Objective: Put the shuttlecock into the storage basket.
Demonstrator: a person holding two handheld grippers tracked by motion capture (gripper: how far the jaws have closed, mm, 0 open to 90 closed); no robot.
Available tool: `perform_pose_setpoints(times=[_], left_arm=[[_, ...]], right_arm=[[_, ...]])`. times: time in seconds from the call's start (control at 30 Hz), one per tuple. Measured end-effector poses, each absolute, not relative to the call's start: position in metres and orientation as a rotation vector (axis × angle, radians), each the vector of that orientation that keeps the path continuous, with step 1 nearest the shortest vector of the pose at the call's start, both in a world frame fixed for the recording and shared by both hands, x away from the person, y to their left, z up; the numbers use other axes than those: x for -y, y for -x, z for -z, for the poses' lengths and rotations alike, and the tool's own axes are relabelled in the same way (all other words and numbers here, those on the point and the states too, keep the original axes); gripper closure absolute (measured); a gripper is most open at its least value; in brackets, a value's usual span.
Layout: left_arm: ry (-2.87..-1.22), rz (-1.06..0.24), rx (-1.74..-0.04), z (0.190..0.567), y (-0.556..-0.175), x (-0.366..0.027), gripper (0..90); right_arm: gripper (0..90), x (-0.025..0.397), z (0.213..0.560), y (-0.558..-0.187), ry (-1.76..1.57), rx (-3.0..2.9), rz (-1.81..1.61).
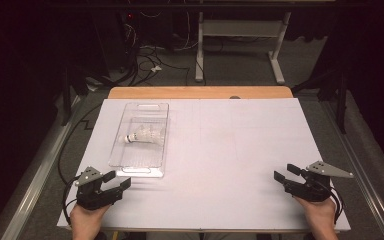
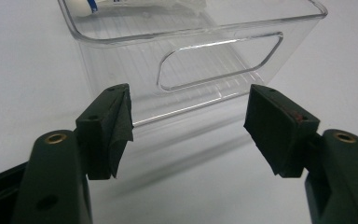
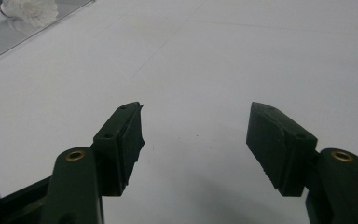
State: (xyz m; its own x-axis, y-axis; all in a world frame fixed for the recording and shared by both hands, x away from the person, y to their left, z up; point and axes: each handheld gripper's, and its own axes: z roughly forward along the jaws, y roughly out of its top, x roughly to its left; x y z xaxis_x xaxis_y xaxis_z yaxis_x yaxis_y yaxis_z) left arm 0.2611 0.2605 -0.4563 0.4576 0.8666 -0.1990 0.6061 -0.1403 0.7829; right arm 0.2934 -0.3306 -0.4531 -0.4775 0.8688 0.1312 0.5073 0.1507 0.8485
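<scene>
I see a clear plastic bin point(image 1: 141, 140) lying on the white table point(image 1: 230, 150), just ahead of my left hand-held gripper point(image 1: 117, 181) and well apart from my right hand-held gripper point(image 1: 286, 173), which sits at the opposite near corner. Inside the bin rests a white feather shuttlecock point(image 1: 142, 136), on its side, cork end pointing away from the right hand-held gripper. My left hand-held gripper point(image 2: 189, 126) stands wide, its jaws parted with nothing between them; through the gap I look straight at the bin's near end wall point(image 2: 200, 70), where a long rounded handle slot point(image 2: 219, 60) is cut, a detail the high view only hints at. The ribbed floor of the bin shows through that wall, and at the top edge of this view I catch a scrap of white with a blue band, which I cannot identify for certain from here. My right hand-held gripper point(image 3: 196, 133) is likewise wide and holds nothing, its jaws over bare table; far off beyond its left jaw I see the shuttlecock's feathers point(image 3: 30, 11) and an edge of the bin point(image 3: 37, 32). The high view adds both hands point(image 1: 87, 220) gripping the tools at the table's near edge, the grey plate point(image 1: 330, 169) on the right one, and a wooden strip point(image 1: 200, 92) along the far side.
</scene>
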Motion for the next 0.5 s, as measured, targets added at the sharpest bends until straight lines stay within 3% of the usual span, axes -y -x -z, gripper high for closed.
perform_pose_setpoints(times=[0.5], left_arm=[[-1.849, -0.379, -1.246, 0.4564, -0.2615, -0.2613, 32.8]], right_arm=[[34.9, 0.3318, 0.4531, -0.2937, -1.319, -2.034, -1.271]])
